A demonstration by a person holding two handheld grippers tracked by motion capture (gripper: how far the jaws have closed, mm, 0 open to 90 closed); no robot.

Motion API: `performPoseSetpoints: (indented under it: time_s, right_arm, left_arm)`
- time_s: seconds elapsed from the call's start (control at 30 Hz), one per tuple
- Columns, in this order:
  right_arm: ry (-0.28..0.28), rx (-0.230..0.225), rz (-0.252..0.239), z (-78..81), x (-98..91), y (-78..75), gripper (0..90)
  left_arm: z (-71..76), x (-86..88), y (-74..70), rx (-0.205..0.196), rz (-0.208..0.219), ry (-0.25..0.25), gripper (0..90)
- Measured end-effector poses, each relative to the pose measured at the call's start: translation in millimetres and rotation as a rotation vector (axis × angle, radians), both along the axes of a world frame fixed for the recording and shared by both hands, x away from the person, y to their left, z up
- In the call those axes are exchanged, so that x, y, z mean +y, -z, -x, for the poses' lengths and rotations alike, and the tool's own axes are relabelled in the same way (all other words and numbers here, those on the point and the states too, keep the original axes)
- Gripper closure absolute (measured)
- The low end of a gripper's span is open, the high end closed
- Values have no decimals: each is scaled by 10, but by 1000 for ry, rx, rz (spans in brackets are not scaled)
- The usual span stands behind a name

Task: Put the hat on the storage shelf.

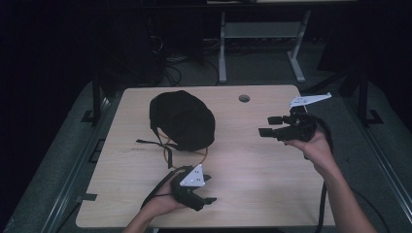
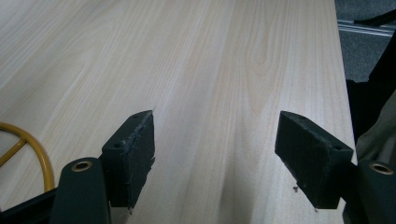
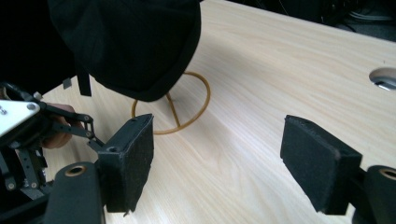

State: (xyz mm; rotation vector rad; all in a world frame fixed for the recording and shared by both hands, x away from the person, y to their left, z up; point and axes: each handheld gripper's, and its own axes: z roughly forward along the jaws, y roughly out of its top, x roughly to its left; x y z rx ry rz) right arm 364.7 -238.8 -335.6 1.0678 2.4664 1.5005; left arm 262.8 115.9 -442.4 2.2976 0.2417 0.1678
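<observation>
Two tools — left [image 1: 206, 190], right [image 1: 266, 125] — spread, empty, over pale wood table [image 1: 252, 160]; dark room.

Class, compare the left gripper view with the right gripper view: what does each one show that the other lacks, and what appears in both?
Left gripper view alone: the table's far edge with dark floor and a metal rail beyond it.

Right gripper view alone: the black cap sitting on its stand, the round cable hole in the tabletop, and the left tool in the person's hand.

Both: the pale wooden table, a stretch of the yellow wire ring under the cap, and each view's own pair of black padded jaws standing wide apart with nothing between them.
</observation>
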Motion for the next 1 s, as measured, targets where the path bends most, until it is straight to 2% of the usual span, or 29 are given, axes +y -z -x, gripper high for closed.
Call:
performPoseSetpoints:
  time_s: [0.43, 1.0]
  right_arm:
    - [20, 39, 13, 94, -160, 229, 253]
    - [40, 56, 6, 265, -333, 438, 253]
  left_arm:
    - [-3, -3, 7, -2, -4, -2, 283]
    - [2, -9, 16, 0, -2, -4, 283]
